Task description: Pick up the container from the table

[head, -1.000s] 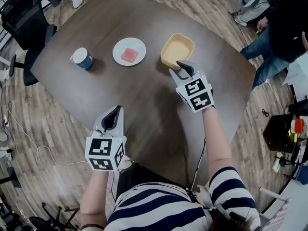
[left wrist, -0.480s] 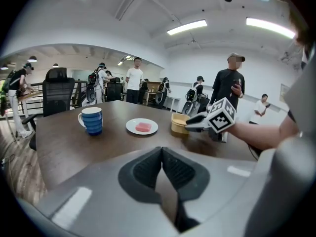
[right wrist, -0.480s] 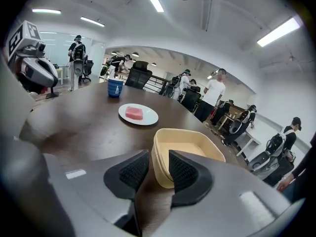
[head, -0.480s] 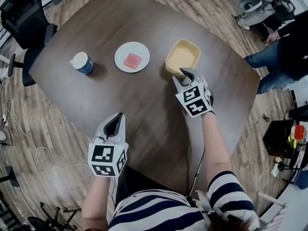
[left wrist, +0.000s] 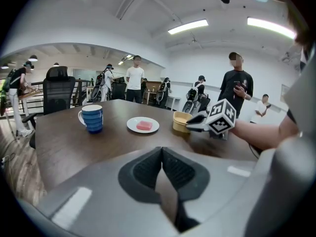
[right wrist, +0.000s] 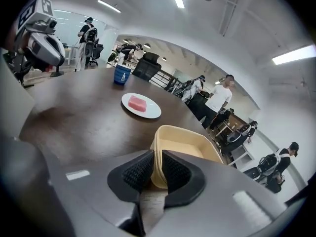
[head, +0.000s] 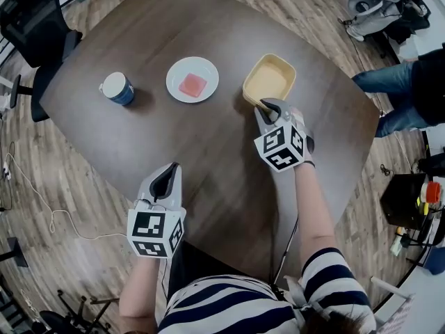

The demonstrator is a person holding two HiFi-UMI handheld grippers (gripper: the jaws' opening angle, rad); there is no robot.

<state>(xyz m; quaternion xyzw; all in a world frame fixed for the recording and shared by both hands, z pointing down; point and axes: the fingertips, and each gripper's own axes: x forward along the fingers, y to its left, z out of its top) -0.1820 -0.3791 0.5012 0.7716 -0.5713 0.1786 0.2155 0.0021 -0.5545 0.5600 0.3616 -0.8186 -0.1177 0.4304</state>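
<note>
The shallow beige container point(head: 268, 81) stands on the dark wooden table point(head: 208, 145), at the far right. My right gripper point(head: 265, 105) is at its near rim. In the right gripper view its jaws are closing on the container point(right wrist: 185, 149): the near wall stands between the pads, which touch it on both sides point(right wrist: 157, 169). My left gripper point(head: 167, 172) hovers over the table's near edge, well apart from the container point(left wrist: 180, 121). It point(left wrist: 162, 154) is shut and holds nothing.
A white plate point(head: 192, 79) with a pink block point(head: 190, 85) sits left of the container. Farther left is a blue striped mug point(head: 118, 88). A black office chair point(head: 35, 26) stands at the far left corner, and a person's legs point(head: 389, 96) are beyond the right edge.
My right gripper has rolled and sunk onto the container's near rim, and its jaws have narrowed round the wall. The left gripper has barely moved.
</note>
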